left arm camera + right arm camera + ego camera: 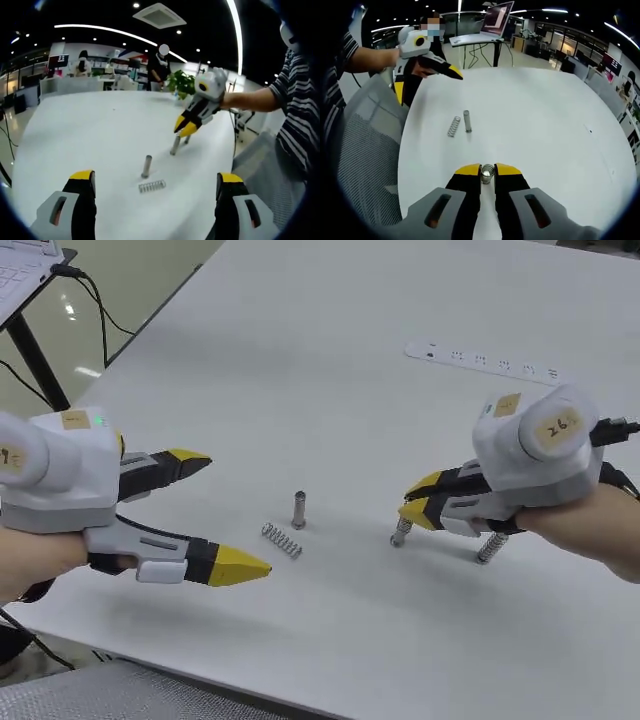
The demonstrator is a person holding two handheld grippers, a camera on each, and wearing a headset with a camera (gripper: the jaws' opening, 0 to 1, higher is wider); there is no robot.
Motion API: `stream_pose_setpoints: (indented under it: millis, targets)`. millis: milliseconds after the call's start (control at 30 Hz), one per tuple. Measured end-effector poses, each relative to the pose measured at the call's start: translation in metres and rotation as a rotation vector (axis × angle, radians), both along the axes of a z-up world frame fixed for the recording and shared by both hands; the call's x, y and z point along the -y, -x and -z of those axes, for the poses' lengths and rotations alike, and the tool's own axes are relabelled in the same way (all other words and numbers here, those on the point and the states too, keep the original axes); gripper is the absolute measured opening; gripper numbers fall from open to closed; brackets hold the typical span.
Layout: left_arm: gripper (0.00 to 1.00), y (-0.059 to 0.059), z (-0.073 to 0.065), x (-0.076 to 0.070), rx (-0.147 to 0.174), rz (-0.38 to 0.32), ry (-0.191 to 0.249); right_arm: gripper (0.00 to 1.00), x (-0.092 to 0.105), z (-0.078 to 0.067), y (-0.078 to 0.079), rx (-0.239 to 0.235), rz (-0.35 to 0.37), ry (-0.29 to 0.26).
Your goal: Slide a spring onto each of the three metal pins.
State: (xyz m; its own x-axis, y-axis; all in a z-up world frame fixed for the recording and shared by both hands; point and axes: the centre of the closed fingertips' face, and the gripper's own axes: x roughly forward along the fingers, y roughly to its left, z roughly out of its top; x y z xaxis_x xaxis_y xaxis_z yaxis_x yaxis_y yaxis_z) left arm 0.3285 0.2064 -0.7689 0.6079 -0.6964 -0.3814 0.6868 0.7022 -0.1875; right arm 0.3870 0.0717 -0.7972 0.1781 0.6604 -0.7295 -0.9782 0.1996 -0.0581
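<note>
Head view, white surface (300,360).
- Left tool (215,512), lower left of frame: jaws spread wide, nothing between them. It hangs above the surface, with its tips towards the centre.
- Bare pin (299,509), centre of frame: upright, no spring on it.
- Loose spring (281,539): lies flat just beside the bare pin, to its lower left. In the left gripper view both sit between that tool's open jaws, further out on the surface.
- Right tool (415,502), right of frame: jaws drawn to a narrow gap. In the right gripper view the top of the sprung pin (402,531) sits between the tips. Cannot tell whether they pinch it.
- Second sprung pin (491,546): stands under the right tool's body, lower right.
- Power strip (485,362): upper right, well apart from the pins.
</note>
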Motion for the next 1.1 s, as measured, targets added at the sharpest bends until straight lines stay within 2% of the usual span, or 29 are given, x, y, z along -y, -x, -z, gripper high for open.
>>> stream_pose_setpoints:
  millis: [200,500,733,1100]
  targets:
    - [0.98,0.0,0.0,0.002,-0.002,0.001,-0.001,0.07,0.003,0.013,-0.002,-0.008,0.016,0.009]
    - [0.98,0.0,0.0,0.004,-0.003,0.001,0.003,0.07,0.006,0.021,-0.003,-0.013,0.027,0.022]
    - [0.98,0.001,0.001,0.003,-0.007,-0.002,0.002,0.08,0.003,0.022,-0.003,0.005,0.017,0.009]
    - [0.98,0.001,-0.003,0.003,-0.002,0.001,0.004,0.12,0.002,0.02,0.002,-0.009,0.039,-0.005]
